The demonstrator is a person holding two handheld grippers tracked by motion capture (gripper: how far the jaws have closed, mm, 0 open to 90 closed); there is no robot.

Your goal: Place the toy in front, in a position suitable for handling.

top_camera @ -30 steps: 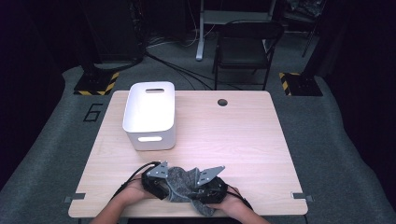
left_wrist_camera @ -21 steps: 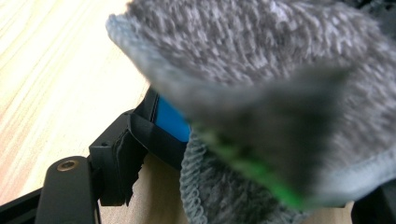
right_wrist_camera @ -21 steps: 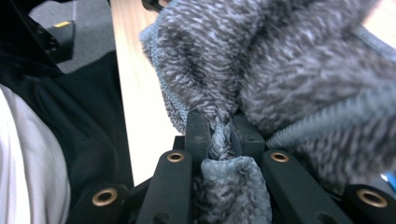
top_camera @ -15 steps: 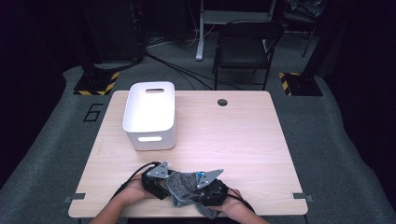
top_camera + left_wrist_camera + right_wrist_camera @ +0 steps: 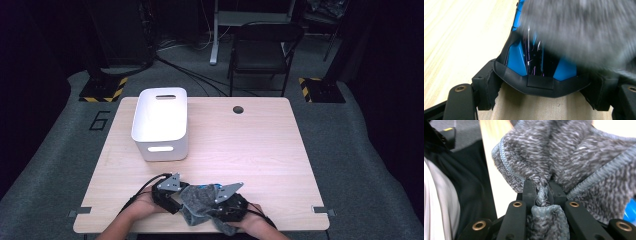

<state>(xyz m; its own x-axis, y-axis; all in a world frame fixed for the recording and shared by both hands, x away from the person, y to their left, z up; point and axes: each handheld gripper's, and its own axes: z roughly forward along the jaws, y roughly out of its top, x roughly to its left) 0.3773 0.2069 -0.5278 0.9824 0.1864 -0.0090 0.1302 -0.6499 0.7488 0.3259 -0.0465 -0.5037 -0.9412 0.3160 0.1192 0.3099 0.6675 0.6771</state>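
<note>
My right gripper (image 5: 541,191) pinches the grey cloth (image 5: 200,202); the left gripper (image 5: 540,82) clasps a blue-and-black object (image 5: 536,62). I should wipe gently, keeping both grips firm.

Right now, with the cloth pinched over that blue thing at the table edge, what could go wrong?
1. The right gripper pinches only a bunched fold of the grey cloth; it may slip out under a pull.
2. The cloth drapes over the blue and black object between the left gripper's wide jaws, hiding much of it, so wiping goes partly blind.
3. All this sits near the table's front edge; a dropped item could fall off.
</note>
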